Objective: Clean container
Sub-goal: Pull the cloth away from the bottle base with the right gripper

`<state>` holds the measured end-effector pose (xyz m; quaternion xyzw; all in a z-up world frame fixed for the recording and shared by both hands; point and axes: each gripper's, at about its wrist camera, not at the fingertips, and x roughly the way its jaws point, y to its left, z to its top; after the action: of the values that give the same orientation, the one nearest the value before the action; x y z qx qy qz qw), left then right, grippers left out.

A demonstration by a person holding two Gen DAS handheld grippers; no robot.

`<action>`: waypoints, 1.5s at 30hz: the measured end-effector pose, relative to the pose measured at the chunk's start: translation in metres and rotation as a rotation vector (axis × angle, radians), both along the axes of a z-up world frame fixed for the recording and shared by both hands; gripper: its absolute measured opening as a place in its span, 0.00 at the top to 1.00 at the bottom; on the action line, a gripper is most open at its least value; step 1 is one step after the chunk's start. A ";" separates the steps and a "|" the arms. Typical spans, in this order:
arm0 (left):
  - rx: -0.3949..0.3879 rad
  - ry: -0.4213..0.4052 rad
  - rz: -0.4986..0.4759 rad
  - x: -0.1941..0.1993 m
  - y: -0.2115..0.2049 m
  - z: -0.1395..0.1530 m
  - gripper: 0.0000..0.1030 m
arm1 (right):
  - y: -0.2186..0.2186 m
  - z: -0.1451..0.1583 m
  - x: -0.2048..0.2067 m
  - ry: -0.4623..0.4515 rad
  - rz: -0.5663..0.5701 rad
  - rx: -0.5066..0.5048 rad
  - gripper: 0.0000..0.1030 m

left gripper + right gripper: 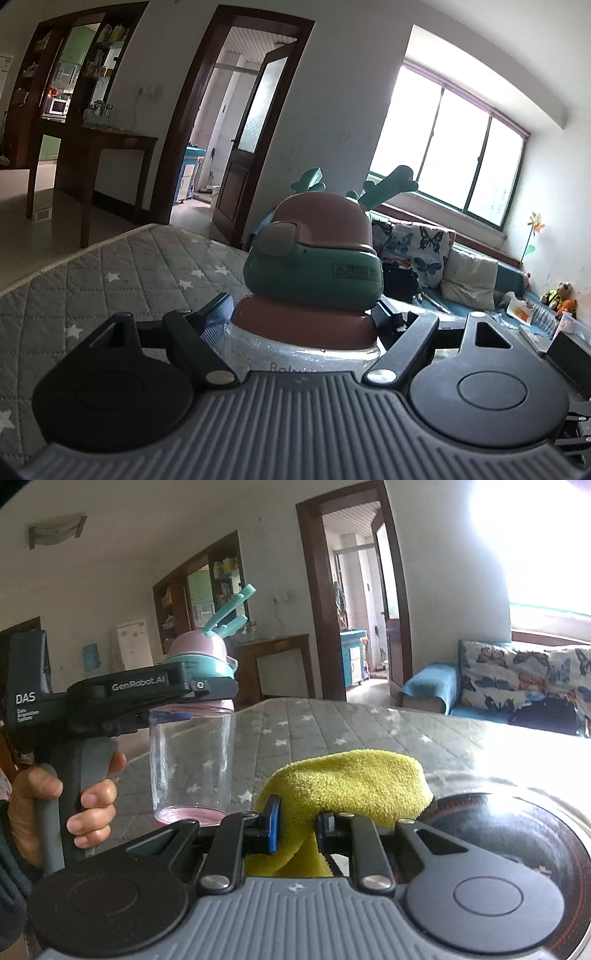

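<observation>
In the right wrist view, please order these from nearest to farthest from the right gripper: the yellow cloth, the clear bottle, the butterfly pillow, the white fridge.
1. Yellow cloth: pinched in the right gripper itself.
2. Clear bottle: to the left, held up by the left gripper.
3. Butterfly pillow: on the sofa, far right.
4. White fridge: against the back wall, far left.
</observation>
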<state>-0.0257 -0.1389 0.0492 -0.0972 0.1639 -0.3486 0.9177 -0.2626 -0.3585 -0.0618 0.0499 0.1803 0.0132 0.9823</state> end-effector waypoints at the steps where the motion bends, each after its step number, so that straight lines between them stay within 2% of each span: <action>1: 0.006 0.002 0.002 0.000 0.000 -0.001 0.23 | -0.001 -0.001 0.000 0.005 -0.003 0.006 0.83; 9: 0.004 0.010 0.016 -0.007 0.007 -0.009 0.23 | -0.030 -0.011 0.011 0.066 -0.050 0.114 0.80; 15: 0.014 0.008 0.015 -0.014 0.010 -0.010 0.23 | -0.044 -0.012 0.020 0.091 -0.061 0.118 0.80; 26: 0.023 0.017 0.014 -0.020 0.017 -0.009 0.23 | -0.040 -0.011 0.013 0.122 -0.065 0.123 0.80; 31: 0.021 0.031 0.019 -0.023 0.021 -0.008 0.23 | -0.044 -0.015 0.014 0.160 -0.086 0.158 0.75; 36: 0.023 0.044 0.021 -0.025 0.022 -0.004 0.23 | -0.050 -0.021 0.010 0.188 -0.102 0.199 0.65; 45: 0.046 0.040 0.005 -0.035 0.019 0.000 0.20 | -0.052 -0.024 0.000 0.193 -0.112 0.208 0.49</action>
<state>-0.0604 -0.1197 0.0495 -0.0834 0.1900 -0.3406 0.9170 -0.2627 -0.4105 -0.0855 0.1623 0.2683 -0.0276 0.9492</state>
